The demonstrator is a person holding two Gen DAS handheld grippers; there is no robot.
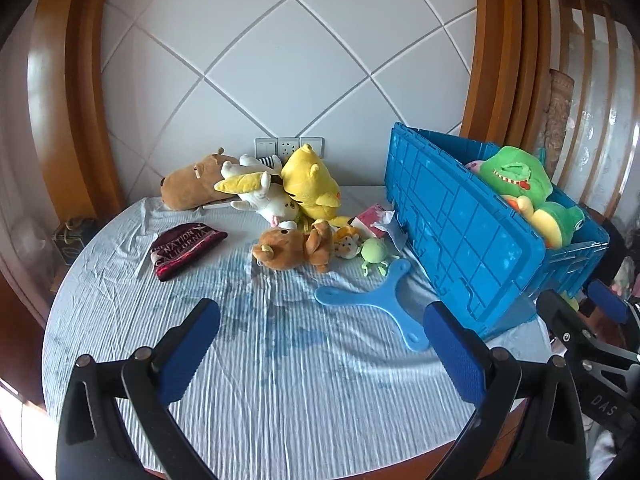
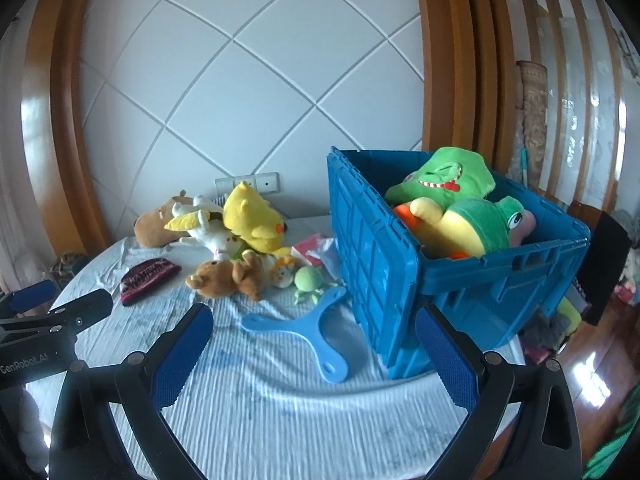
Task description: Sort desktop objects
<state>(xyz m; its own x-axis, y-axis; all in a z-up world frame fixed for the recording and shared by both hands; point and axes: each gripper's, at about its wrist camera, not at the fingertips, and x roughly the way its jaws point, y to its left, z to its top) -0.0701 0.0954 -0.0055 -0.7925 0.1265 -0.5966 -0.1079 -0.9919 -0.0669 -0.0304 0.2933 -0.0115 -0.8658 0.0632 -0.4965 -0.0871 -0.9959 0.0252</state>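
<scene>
1. On the round table, over a wrinkled pale blue striped cloth, a blue crate stands as the landmark, its hinged lid hanging down the side that faces the toys.
2. Left gripper: jaws spread wide, nothing between the blue pads. It hovers above bare cloth, short of the crate's lid side.
3. Right gripper: also wide apart and empty, just in front of the crate's near corner; one pad overlaps that corner in the right wrist view, contact cannot be told.
4. Blue three-armed plastic piece: flat on the cloth, one arm tip at or under the crate's hanging lid. Of the loose things it lies nearest both grippers, just beyond their fingertips.
5. Inside the crate: a green plush piled on a yellow-and-green plush, both rising above the rim.
6. Away from the crate's lid side, in a row: small green plush, a small orange-and-white toy, brown bear on its back, then a dark red beanie farthest out.
7. Behind those, toward the wall sockets: yellow plush, white plush, big brown plush, heaped touching one another.
8. Red-and-white packet: close against the crate's lid, behind the small green plush.
</scene>
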